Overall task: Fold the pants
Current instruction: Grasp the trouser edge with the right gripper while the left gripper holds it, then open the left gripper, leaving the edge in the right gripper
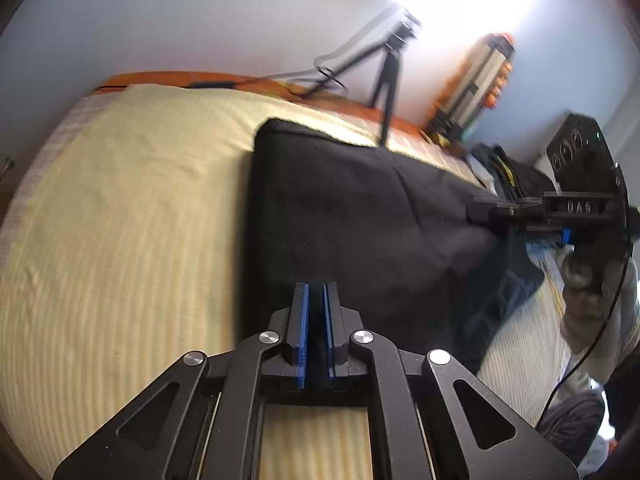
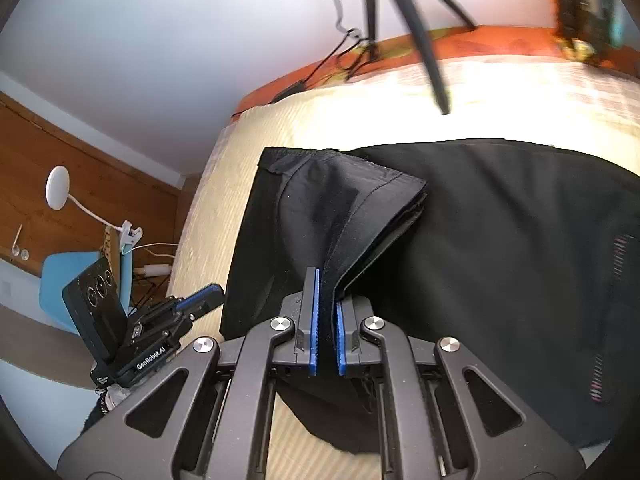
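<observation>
Pants: black pants [image 2: 500, 248] lie spread on the bed [image 1: 120, 208], over its pale yellow striped cover, already doubled into a broad dark slab.
Right claw: the right claw [image 2: 325, 312] is clamped down on a layered edge of the pants, blue pads pressed against the fabric, and the pinched part rises in a peaked fold above the flat cloth.
Left claw: the left claw [image 1: 316, 320] hangs just above the near edge of the pants with its pads nearly together and nothing between them that I can see, so closed and empty.
Step in hand: looks like one end is being carried across for the next fold, though how far it must go is a guess.
Risk, slip: several layers sit in that pinch, and if the outer one slides free, the stack fans out and the fold goes crooked.
Risk, drag: only one corner is held, so pulling from there could skew the whole garment across the cover.
Risk, snag: a tripod [image 2: 400, 20] stands on the bed just behind the pants, and a wide swing could knock one of its legs.
Risk, crowding: the two claws sit near each other and could bump.
</observation>
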